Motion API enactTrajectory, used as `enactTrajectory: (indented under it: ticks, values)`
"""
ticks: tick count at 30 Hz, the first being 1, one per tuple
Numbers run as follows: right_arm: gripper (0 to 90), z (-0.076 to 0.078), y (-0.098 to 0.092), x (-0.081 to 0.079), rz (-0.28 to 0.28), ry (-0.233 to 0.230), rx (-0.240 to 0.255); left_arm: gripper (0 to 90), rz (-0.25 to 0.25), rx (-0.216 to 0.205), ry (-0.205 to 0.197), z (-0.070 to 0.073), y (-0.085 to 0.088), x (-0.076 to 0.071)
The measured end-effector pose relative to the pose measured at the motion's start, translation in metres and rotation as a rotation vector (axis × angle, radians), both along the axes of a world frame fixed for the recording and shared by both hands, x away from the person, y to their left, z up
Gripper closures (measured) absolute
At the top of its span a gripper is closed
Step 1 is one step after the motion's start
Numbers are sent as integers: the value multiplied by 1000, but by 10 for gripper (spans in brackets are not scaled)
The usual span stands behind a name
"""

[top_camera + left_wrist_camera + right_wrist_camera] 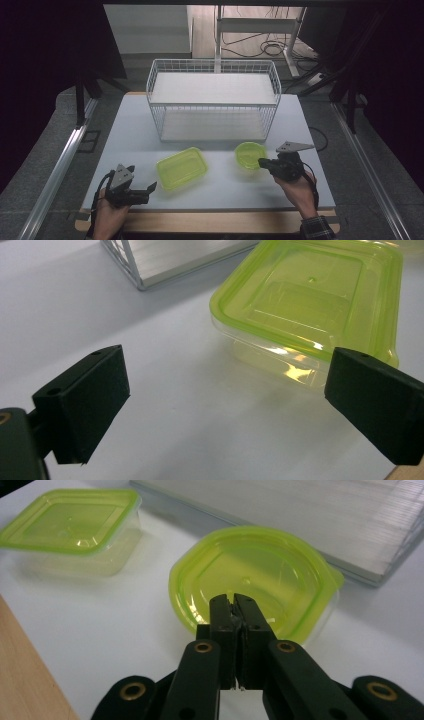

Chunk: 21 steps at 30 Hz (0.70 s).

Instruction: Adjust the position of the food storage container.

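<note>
A rectangular clear container with a lime-green lid [182, 167] [310, 300] [70, 525] lies on the white table [135, 125] at the front centre. A round container with the same green lid [249, 154] [260, 570] stands to its right. My left gripper [142, 179] [227, 370] rests near the front edge, left of the rectangular container, open wide with bare table between its pads. My right gripper [261, 162] [234, 600] is shut, its jaws pressed together over the near rim of the round container. I make out nothing between them.
A white wire basket [212, 104] [150, 265] [300, 515] stands at the back centre of the table, just behind both containers. A wooden strip [210, 220] runs along the table's front edge. Metal rails flank the table on both sides.
</note>
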State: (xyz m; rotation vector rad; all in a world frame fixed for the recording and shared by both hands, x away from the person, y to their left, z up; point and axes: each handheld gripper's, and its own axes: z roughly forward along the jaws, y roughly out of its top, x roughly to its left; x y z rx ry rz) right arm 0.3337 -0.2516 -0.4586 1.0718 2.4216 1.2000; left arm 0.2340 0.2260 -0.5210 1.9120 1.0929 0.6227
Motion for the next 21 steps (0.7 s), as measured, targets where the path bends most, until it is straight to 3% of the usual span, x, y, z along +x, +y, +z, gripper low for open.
enactTrajectory:
  ticks: [15,21]
  values:
    - [887,-2,32,39,-8,-9,-9,47,-26,19,25,-2,-3,1]
    - [885,-2,49,48,28,-17,-42,46,-25,33,30,-3,-5,1]
